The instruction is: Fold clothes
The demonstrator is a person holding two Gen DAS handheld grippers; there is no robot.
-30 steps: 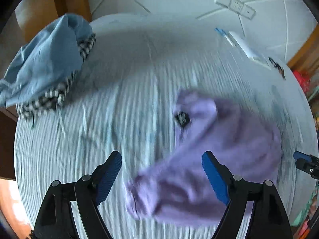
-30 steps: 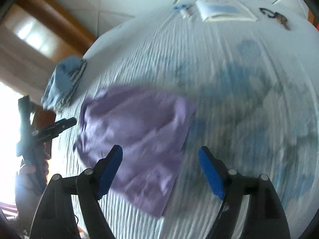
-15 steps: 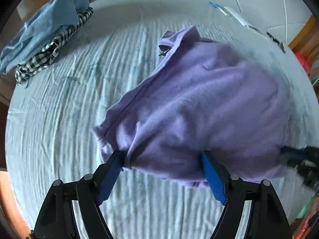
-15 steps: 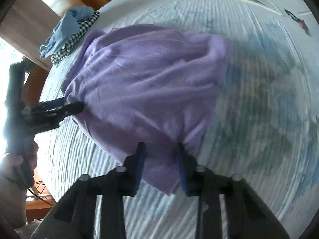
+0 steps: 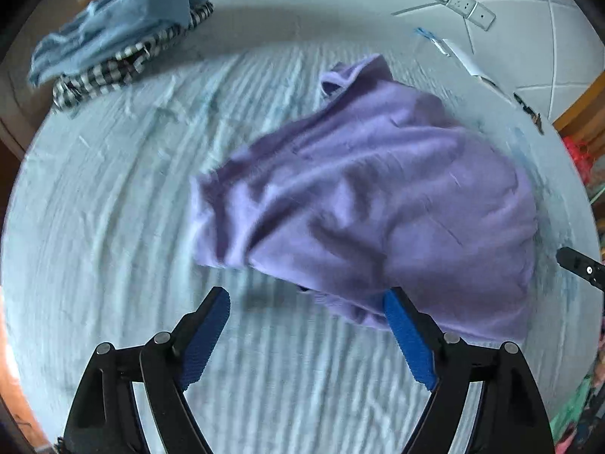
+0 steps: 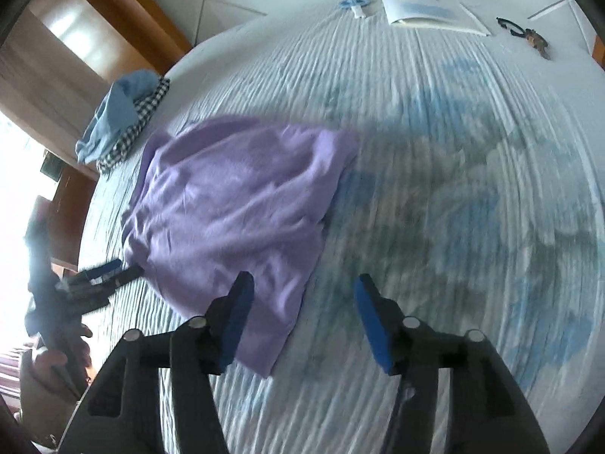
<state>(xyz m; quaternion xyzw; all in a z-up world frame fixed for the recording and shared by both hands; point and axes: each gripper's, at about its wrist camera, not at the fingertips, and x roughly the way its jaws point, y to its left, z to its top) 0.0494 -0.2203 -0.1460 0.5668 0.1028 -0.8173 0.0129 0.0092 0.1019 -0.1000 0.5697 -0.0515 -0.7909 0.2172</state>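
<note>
Purple garment (image 5: 378, 196) lies rumpled mid-bed (image 5: 113, 227), well apart from the blue-and-checked clothes pile (image 5: 121, 45), with left gripper (image 5: 306, 325) and right gripper (image 6: 302, 317) both spread at its near hem, likely lining up a fold grab.

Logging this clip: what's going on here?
A person with a tool in each hand is folding a purple top on a bed. Both the left tool and the right tool are open and hold nothing; the top lies loosely bunched on the sheet, not yet neatly folded. A blue and checked pile of clothes sits at the far corner.
</note>
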